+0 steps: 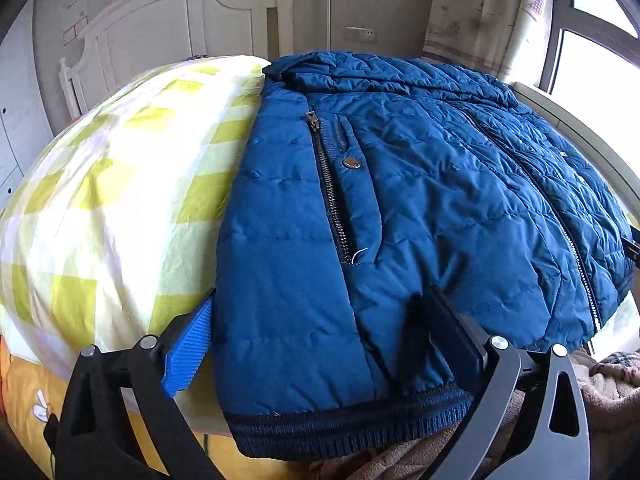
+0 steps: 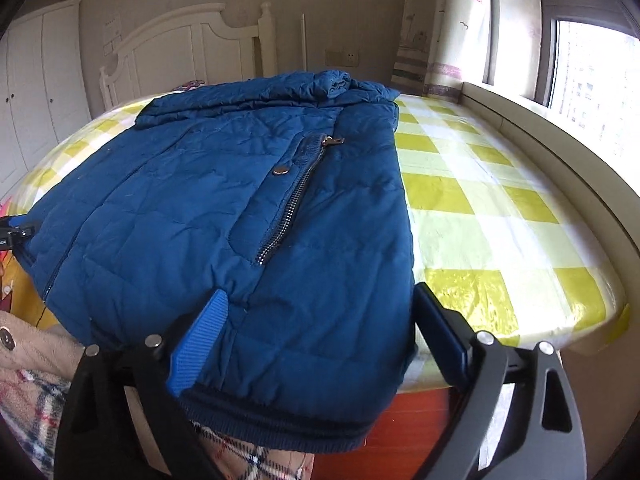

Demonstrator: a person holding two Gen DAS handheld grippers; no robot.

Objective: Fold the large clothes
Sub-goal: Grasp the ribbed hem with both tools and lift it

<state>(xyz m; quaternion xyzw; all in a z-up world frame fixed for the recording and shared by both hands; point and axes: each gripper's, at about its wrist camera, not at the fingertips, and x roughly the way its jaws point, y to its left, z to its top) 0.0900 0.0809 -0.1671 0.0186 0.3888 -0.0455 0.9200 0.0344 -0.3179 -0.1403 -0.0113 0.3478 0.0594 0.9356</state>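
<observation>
- Lying across the bed (image 2: 480, 208), the blue quilted jacket (image 1: 420, 208) is spread front-up on the yellow-and-white checked sheet (image 1: 120, 184), its collar end toward the white headboard (image 1: 160, 20) and its dark ribbed hem (image 1: 348, 428) hanging over the near edge of the bed.
- Your left gripper (image 1: 320, 332) sits at the jacket's near left corner with its fingers spread wide; the blue-padded finger (image 1: 188, 352) is just outside the jacket's side edge, over the sheet, and the dark finger (image 1: 452, 332) rests on top of the fabric.
- You cannot tell from the left wrist view whether either pad is pressing the cloth; nothing is pinched between them.
- Your right gripper (image 2: 316, 340) mirrors this at the near right corner: its fingers stand wide, the blue-padded one (image 2: 196, 348) lying on the jacket and the dark one (image 2: 440, 340) just past the jacket's right edge, above the sheet.
- You have the corner of the jacket between the right fingers, but they do not clamp it.
- Both chest pocket zips (image 2: 288, 212) lie flat, and the centre zip (image 1: 568, 240) runs toward the hem.
- Your fleece sleeve (image 2: 36, 344) and plaid fabric (image 2: 28, 412) show at the lower left of the right wrist view.
- Beyond the far right side of the bed are the window ledge (image 2: 560, 136) and a patterned curtain (image 2: 448, 32).
</observation>
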